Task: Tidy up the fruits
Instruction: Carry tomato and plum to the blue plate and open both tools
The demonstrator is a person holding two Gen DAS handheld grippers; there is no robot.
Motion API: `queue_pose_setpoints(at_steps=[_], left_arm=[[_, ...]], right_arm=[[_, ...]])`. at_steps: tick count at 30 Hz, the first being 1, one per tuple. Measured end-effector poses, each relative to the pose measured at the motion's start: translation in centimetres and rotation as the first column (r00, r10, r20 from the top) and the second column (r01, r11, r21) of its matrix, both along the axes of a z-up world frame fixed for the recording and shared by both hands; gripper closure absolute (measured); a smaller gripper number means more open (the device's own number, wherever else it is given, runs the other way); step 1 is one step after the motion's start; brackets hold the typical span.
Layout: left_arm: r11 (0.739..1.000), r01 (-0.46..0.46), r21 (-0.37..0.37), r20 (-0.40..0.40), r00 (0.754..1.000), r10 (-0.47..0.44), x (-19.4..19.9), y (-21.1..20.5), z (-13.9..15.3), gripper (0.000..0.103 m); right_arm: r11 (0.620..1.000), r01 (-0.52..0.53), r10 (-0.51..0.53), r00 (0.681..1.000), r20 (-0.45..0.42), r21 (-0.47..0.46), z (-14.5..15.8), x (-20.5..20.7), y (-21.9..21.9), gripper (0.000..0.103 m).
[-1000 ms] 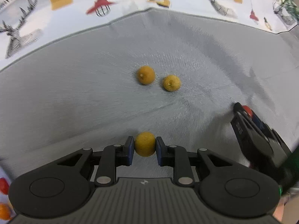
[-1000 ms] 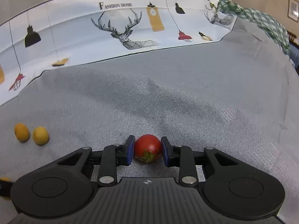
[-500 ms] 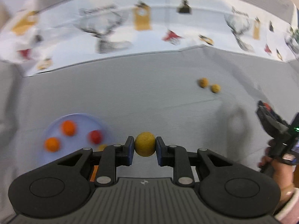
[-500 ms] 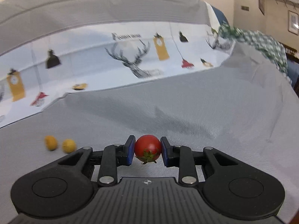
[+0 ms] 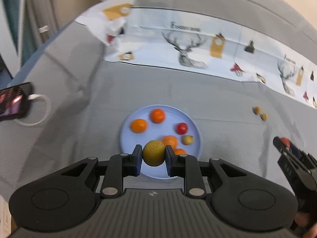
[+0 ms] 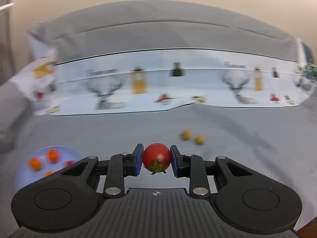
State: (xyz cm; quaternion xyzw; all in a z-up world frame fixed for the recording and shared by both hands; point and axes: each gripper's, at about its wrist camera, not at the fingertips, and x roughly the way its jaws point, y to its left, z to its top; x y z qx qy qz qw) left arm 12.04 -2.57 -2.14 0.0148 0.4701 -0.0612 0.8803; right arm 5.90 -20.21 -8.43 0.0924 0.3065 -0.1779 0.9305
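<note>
Yellow-green fruit (image 5: 153, 153) is sitting clamped between the left gripper's (image 5: 153, 159) pads, hanging over the pale blue plate (image 5: 126, 138) of oranges. Right gripper (image 6: 156, 159) is squeezing a red tomato (image 6: 156, 156) above grey cloth (image 6: 237, 130), two small yellow fruits (image 6: 193, 137) lying beyond.

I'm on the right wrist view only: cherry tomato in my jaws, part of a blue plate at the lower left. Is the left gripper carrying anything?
Observer: Yes, the left gripper is shut on a yellow-brown round fruit, above the blue plate.
Operator: What's on the plate's hidden side?
Observer: A pale yellow fruit near its right rim, below a red tomato.
Operator: Anything off to the left?
Observer: A phone with a white cable.
</note>
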Motion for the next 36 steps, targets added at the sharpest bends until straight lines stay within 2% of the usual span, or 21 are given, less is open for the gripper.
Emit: queue_pose_setpoints(at_steps=[3, 7, 16, 27, 36], left_arm=[[0.999, -0.033, -0.017, 0.022, 0.999, 0.033, -0.6, 2.3, 0.4, 0.076], [0.996, -0.064, -0.056, 0.032, 0.997, 0.066, -0.7, 4.6, 0.7, 0.076], [0.99, -0.095, -0.102, 0.027, 0.995, 0.099, -0.1, 7.2, 0.4, 0.076], [0.991, -0.085, -0.107, -0.01, 0.996, 0.084, 2.7, 6.3, -1.6, 0.076], [0.995, -0.051, -0.086, -0.081, 0.996, 0.044, 7.0, 4.0, -5.1, 0.076]], right_arm=[[0.997, -0.073, 0.073, 0.997, -0.007, 0.022, 1.4, 0.4, 3.0, 0.073], [0.99, -0.139, 0.139, 0.99, -0.01, 0.001, 2.7, 1.2, 6.2, 0.073], [0.974, -0.225, 0.225, 0.974, -0.014, -0.033, 4.3, 2.3, 10.0, 0.073], [0.962, -0.273, 0.272, 0.961, -0.051, -0.018, 3.0, 4.6, 11.2, 0.073], [0.955, -0.293, 0.296, 0.951, -0.095, 0.042, 0.3, 7.2, 11.2, 0.073]])
